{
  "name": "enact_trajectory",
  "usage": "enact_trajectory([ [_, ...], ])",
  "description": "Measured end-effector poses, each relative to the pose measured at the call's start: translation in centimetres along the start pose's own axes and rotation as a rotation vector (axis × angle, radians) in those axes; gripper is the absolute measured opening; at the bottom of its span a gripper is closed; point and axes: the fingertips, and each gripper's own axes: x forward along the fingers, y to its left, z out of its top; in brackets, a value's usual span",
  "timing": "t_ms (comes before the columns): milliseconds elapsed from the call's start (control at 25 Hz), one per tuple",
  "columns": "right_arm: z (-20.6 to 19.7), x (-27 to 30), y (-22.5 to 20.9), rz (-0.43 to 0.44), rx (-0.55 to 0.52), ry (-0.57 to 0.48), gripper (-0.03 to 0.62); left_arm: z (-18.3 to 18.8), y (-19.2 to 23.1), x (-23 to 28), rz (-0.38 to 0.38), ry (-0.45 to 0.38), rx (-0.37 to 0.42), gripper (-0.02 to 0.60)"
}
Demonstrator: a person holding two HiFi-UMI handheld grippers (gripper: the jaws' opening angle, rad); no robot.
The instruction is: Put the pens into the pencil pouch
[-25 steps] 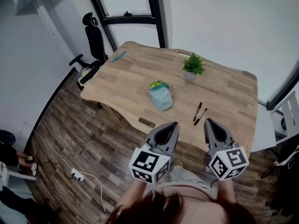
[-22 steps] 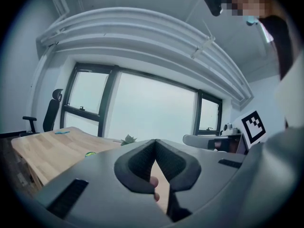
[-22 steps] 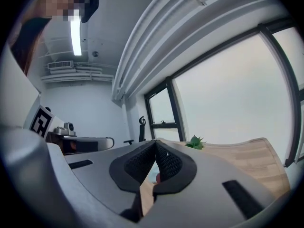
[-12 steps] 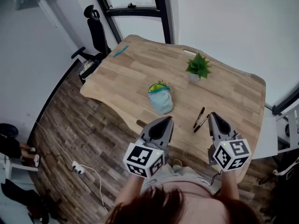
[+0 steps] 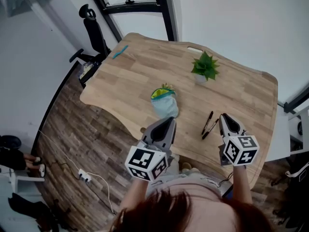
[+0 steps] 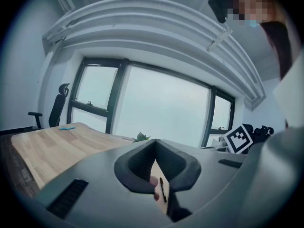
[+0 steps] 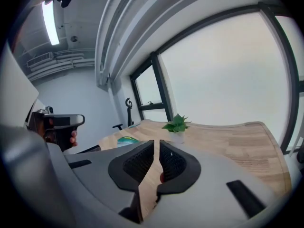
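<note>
got left gripper [image 5: 169, 120] pressed fully together, nothing pinched, hovering over the near edge of the table [image 5: 135, 76], just short of the pencil pouch [image 5: 164, 102]. got right gripper [image 5: 225, 116] cracking open, thin slit between jaws, nothing in it, tip just right of the pens [image 5: 208, 123]. seeing two black pens side by side on bare wood, right of the pouch and apart from it. seeing pouch flat on the wood, green-yellow rim at its far end. also potted plant [image 5: 204, 66] further back, teal item [image 5: 120, 51] near far left corner
</note>
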Motion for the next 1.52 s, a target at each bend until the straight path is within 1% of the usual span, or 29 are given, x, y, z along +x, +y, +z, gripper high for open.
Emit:
enact_trajectory([
  [80,-0.8,1.0,-0.9,-0.024,0.009,0.03,0.052,0.2,0.7,0.8,-0.013,0.004,-0.001,-0.003],
  [320,-3.4,3.9,-3.3,-0.11,0.057,0.117,0.061,0.8,3.3,3.1,-0.047,0.029,0.01,-0.003],
  [520,-6.4,6.0,-5.4,-0.179,0.08,0.219,0.086,1.2,5.5,4.7,-0.065,0.045,0.018,-0.003],
  [760,-10.4,7.8,-7.3,-0.243,0.156,0.327,0.101,1.2,7.8,6.2,-0.083,0.071,0.018,-0.003],
  [1120,-15.9,9.3,-9.2,-0.336,0.23,0.495,0.127,0.6,11.1,7.2,-0.073,0.106,0.003,-0.003],
  [1400,-18.7,9.4,-10.2,-0.394,0.307,0.604,0.138,0.1,13.7,7.5,-0.047,0.124,-0.013,-0.003],
  [1520,-19.4,9.4,-10.5,-0.424,0.323,0.63,0.137,0.0,14.6,7.7,-0.041,0.128,-0.021,-0.003],
])
